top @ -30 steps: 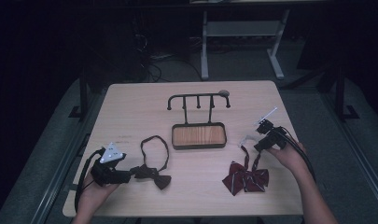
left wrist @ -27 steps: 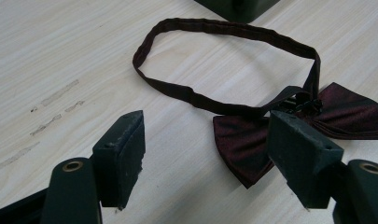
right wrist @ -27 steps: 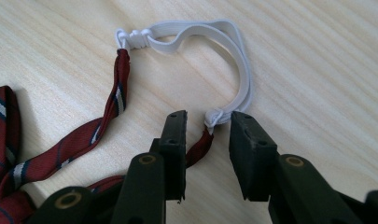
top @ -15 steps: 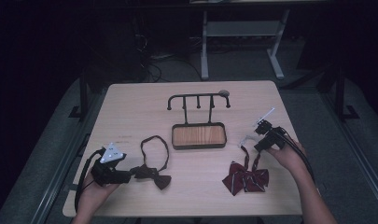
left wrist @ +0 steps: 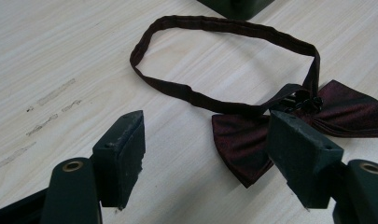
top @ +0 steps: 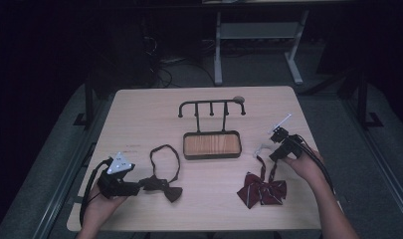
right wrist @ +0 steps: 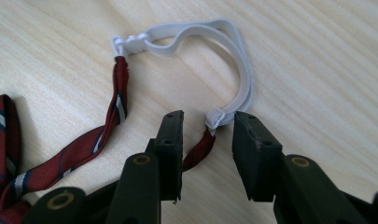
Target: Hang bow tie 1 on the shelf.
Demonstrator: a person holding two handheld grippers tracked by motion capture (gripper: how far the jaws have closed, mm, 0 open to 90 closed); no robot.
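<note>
A dark maroon bow tie (top: 168, 190) (left wrist: 242, 140) with a looped strap (left wrist: 224, 28) lies at the table's front left. My left gripper (top: 141, 185) (left wrist: 210, 154) rests just left of it, open, with one jaw over the bow's near wing. At the front right lies a red striped bow tie (top: 262, 189) (right wrist: 2, 121) with a white elastic band (top: 261, 148) (right wrist: 242, 60). My right gripper (top: 271, 153) (right wrist: 207, 135) straddles the joint of red strap and elastic. Its jaws have just been opening, and the strap lies between them unpressed.
A black hook rack (top: 211, 104) stands on a wood-lined tray (top: 211, 155) at the table's middle. A small round disc (top: 238, 99) lies behind it. Bare tabletop stretches at the back left and between the two ties.
</note>
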